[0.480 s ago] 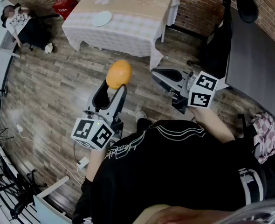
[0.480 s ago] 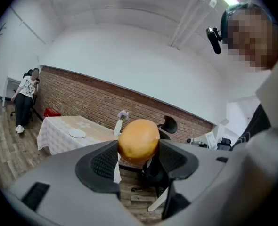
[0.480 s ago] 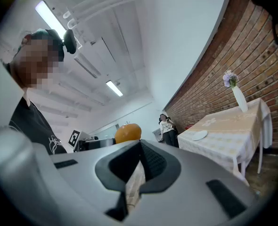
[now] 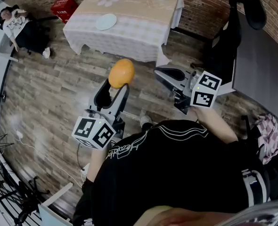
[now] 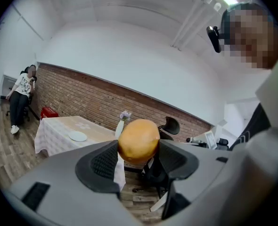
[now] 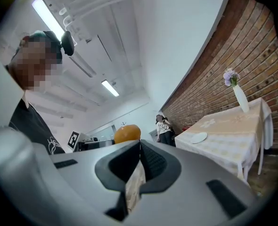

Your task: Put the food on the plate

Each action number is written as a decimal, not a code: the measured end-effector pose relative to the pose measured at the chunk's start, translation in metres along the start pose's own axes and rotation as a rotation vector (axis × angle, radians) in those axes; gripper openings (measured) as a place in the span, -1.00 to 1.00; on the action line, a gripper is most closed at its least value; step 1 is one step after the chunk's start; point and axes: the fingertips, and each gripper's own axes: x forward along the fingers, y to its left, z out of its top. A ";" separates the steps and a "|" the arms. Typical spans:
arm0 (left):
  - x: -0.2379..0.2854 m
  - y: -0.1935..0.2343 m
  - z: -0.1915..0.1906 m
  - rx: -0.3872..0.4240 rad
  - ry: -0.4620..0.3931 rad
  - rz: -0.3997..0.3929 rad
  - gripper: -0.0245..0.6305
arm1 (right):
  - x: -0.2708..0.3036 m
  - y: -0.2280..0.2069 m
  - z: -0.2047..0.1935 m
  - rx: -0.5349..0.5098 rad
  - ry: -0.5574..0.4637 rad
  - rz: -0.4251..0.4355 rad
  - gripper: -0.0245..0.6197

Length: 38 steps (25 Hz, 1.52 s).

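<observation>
My left gripper (image 5: 139, 161) is clamped on a round, smooth-skinned orange fruit (image 5: 138, 140). The two black ribbed pads (image 5: 102, 160) press on its flanks, so the jaws stand wide simply because the fruit is wide. The fruit sits high, near the tips of the pads, with most of its body above them. I judge that a light hold that would suffer from a sudden tilt. That is probably why I carry the gripper pointing up and forward, with the fruit resting down into the jaws.

My right gripper (image 6: 140, 161) has its jaws pressed together with nothing between them. I hold it off to the side, apart from the left, where it cannot knock the fruit.

From the head view, the fruit is in the air over the wood-plank floor (image 4: 49, 93), well apart from the target. The small white round plate (image 4: 105, 21) lies bare near the edge of a table draped in a pale checked cloth (image 4: 129, 44). A slim white vase (image 6: 240, 99) of flowers stands at the far side of that table. The plate's spot near the edge should let me reach it without leaning over the vase. The carry across the floor is the step I take myself to be in, with the placing not yet done.
</observation>
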 end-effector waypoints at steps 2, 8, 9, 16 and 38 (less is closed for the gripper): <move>0.002 0.014 0.006 0.001 0.000 -0.004 -0.11 | 0.014 -0.005 0.002 0.000 0.002 -0.006 -0.93; 0.003 0.055 0.017 -0.003 0.003 -0.006 -0.11 | 0.056 -0.013 0.003 -0.012 0.020 -0.012 -0.93; 0.002 0.062 0.018 -0.002 0.003 -0.004 -0.11 | 0.063 -0.014 0.002 -0.014 0.024 -0.012 -0.93; -0.006 0.107 0.028 -0.020 0.006 -0.004 -0.11 | 0.109 -0.014 0.001 -0.019 0.035 -0.014 -0.93; 0.053 0.176 0.048 -0.041 0.028 0.025 -0.11 | 0.165 -0.091 0.026 0.030 0.026 -0.013 -0.93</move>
